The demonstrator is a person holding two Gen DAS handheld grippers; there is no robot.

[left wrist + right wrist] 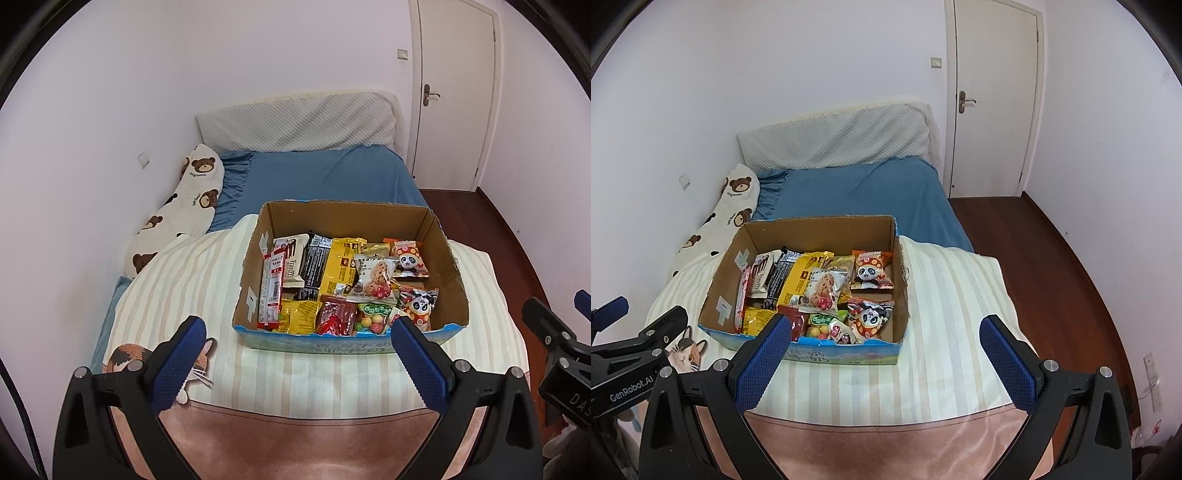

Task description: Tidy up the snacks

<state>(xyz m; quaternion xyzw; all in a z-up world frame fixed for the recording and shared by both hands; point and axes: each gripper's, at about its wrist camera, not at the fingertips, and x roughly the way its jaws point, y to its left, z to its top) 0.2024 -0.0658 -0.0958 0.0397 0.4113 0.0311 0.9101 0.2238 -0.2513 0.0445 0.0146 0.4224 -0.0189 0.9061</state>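
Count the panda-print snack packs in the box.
2. One panda pack at the far right of the cardboard box, the other panda pack in the near right corner. More may be buried underneath.

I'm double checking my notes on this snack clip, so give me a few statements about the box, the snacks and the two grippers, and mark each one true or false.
1. The cardboard box sits on the striped quilt. True.
2. The left gripper is clamped on a snack. False: its jaws stand wide apart and hold nothing.
3. Two panda snack packs lie toward the right side of the box. True.
4. The right gripper is shut. False: it is open and empty, short of the box.
5. The box is empty. False: it holds many snack packets, including a cookie pack.
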